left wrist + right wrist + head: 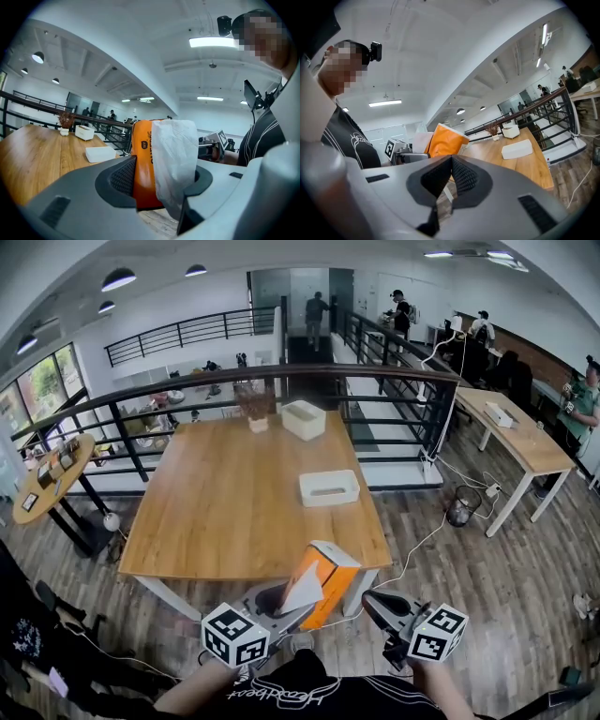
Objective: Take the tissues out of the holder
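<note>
An orange tissue pack (pixel 325 589) with a white tissue (pixel 302 592) hanging from its opening is held in the air off the table's near edge. My left gripper (pixel 281 602) is shut on it. In the left gripper view the pack (pixel 142 164) and the tissue (pixel 176 157) fill the gap between the jaws. My right gripper (pixel 375 604) hangs just right of the pack, apart from it, its jaws shut with nothing between them (pixel 451 169). The right gripper view shows the pack (pixel 447 139) to its left. A white tissue holder (pixel 329 487) sits on the wooden table (pixel 225 512).
A second white box (pixel 303 419) and a small potted plant (pixel 256 414) stand at the table's far edge, by a black railing (pixel 394 390). Another wooden table (pixel 525 442) is to the right. A white cable (pixel 422 540) trails over the floor.
</note>
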Demonstrator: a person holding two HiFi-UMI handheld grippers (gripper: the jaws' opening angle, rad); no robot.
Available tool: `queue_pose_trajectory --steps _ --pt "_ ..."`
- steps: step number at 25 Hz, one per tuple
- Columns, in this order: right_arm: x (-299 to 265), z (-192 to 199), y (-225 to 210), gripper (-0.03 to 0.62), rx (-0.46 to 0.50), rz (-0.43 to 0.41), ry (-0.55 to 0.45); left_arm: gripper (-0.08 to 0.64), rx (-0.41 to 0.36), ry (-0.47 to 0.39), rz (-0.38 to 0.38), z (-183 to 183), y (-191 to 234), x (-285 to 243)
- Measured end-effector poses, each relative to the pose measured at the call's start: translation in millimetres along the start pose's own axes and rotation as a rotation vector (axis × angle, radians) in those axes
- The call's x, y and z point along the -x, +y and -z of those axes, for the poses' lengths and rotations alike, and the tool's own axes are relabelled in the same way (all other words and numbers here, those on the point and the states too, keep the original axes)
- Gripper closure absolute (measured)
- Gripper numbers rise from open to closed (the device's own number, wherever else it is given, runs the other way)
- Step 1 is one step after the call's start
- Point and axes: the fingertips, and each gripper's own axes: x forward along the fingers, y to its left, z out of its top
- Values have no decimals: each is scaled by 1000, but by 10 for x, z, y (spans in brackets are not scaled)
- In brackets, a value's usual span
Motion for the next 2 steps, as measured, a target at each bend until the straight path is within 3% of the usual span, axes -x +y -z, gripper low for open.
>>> queue_pose_trajectory --steps 2 --pt "-54 49 22 575 -3 -2 2 325 6 3 -4 49 51 46"
